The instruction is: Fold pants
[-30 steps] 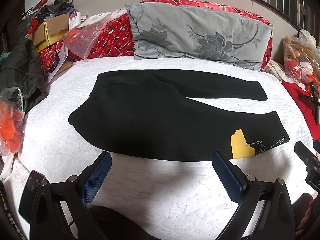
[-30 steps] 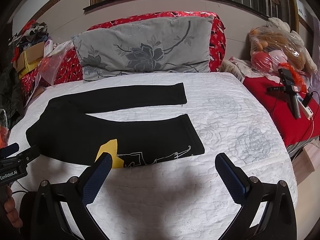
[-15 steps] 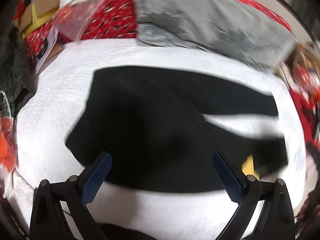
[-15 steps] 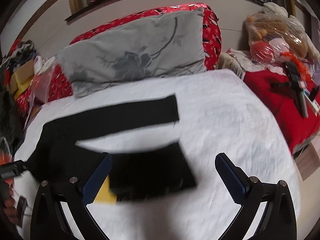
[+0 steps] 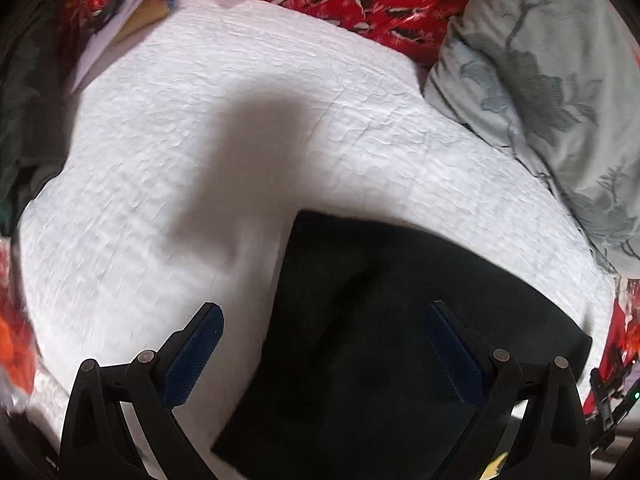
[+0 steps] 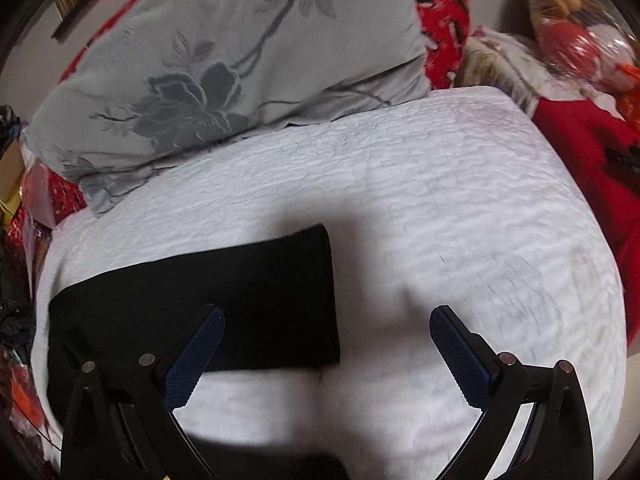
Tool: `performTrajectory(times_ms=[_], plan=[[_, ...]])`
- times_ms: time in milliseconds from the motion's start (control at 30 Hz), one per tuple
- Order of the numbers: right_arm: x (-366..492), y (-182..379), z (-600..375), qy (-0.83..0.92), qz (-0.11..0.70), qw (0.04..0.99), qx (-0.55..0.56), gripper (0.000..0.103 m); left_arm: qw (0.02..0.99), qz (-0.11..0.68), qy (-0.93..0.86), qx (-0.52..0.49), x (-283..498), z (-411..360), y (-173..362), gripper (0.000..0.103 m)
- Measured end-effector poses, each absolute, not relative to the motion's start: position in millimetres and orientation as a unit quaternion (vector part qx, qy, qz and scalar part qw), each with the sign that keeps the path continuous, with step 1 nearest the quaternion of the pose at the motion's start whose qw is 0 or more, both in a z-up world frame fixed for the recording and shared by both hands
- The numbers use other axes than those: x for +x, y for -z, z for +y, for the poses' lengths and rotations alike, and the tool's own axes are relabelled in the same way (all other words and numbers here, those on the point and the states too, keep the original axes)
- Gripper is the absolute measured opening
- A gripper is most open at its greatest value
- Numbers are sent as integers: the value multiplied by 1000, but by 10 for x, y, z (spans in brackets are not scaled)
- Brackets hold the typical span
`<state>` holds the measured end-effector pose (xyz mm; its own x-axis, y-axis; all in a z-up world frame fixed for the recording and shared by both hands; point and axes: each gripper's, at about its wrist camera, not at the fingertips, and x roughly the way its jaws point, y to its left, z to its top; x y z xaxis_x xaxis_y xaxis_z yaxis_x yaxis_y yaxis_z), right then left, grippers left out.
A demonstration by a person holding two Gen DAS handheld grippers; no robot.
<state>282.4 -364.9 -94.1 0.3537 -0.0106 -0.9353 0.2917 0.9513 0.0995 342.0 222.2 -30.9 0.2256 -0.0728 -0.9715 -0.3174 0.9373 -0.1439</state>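
Note:
Black pants lie flat on the white quilted bed. The left wrist view shows the waistband end (image 5: 380, 340), its left edge and far corner between my fingers. My left gripper (image 5: 326, 354) is open and empty, low over that end. The right wrist view shows the far leg (image 6: 224, 300) with its cuff edge at mid frame. My right gripper (image 6: 326, 354) is open and empty, low over the cuff. The near leg is a dark sliver at the bottom edge (image 6: 272, 464).
A grey floral pillow (image 6: 224, 60) leans against red bedding (image 5: 352, 4) at the head of the bed. Dark clothes and plastic bags (image 5: 24, 112) crowd the left side. Red cloth and bagged toys (image 6: 580, 52) lie on the right. White quilt (image 5: 160, 160) surrounds the pants.
Both grippers have moved forward and down toward the pants. The left now hovers over the waistband end, the right over the far leg's cuff. Both stay open.

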Motion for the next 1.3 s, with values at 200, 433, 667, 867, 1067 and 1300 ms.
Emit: performTrajectory(times_ms=[200, 433, 667, 867, 1067, 1300], plan=[[3172, 1230, -3610, 64, 586, 800, 112, 102, 766, 624, -56, -143, 3696, 2201, 666, 101], [3324, 1371, -3479, 24, 596, 797, 96, 73, 756, 640, -63, -123, 3809, 2162, 920, 78], [3308, 1239, -3490, 35, 586, 806, 74, 11, 774, 621, -87, -88, 3842, 1969, 823, 31], [3177, 943, -3419, 33, 550, 831, 71, 9, 803, 581, -85, -99, 3648, 1931, 416, 30], [2912, 569, -3363, 23, 505, 859, 79, 9, 832, 542, -79, -90, 3233, 1849, -8, 30], [2369, 292, -3315, 6, 470, 878, 85, 9, 848, 517, -68, -89, 2490, 1841, -414, 30]])
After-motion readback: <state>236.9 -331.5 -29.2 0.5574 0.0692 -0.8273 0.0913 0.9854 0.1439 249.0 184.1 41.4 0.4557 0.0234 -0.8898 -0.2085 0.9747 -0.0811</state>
